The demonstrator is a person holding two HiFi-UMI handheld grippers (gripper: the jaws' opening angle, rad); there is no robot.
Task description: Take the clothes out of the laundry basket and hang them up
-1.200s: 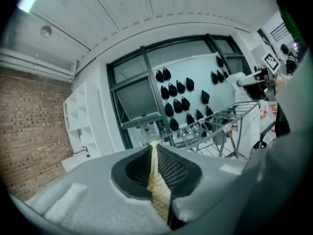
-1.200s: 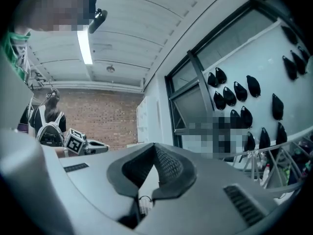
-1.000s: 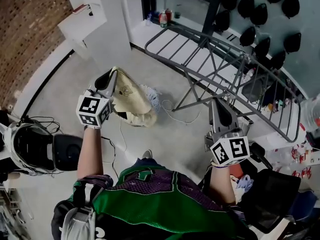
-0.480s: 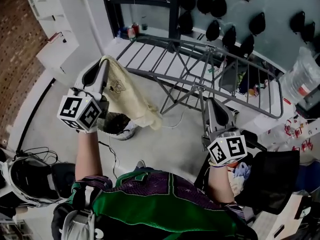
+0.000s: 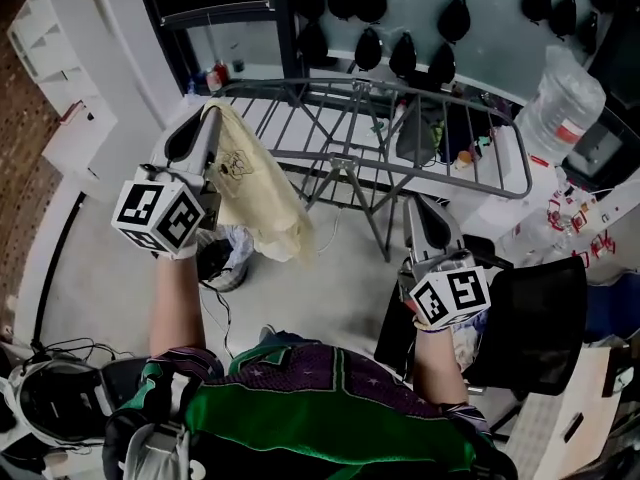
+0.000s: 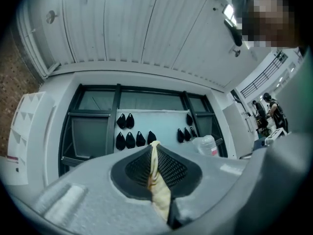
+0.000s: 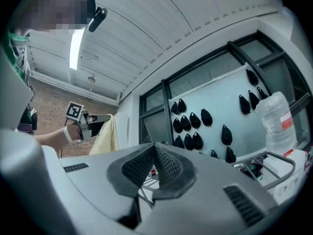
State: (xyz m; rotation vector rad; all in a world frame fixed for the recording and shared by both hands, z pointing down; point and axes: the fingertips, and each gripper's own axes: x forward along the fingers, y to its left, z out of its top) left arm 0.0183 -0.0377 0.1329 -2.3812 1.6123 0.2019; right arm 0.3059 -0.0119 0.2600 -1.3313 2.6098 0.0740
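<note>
Cream garment point(image 5: 258, 196) dangles from the left gripper point(image 5: 208, 116), clamped on its edge beside the drying rack point(image 5: 343, 162) for draping; right gripper point(image 5: 420, 208) closed, empty.

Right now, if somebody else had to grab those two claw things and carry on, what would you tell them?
Left claw: shut on a pale yellow cloth, held up by the left end of the drying rack. The cloth hangs free, not yet on a rail.
Right claw: shut and empty, in front of the rack.
Laundry basket: below the left claw, with more fabric showing in it.
Done: one cloth is out of the basket.
Left: drape it over a rail, then probably fetch the rest.
</note>
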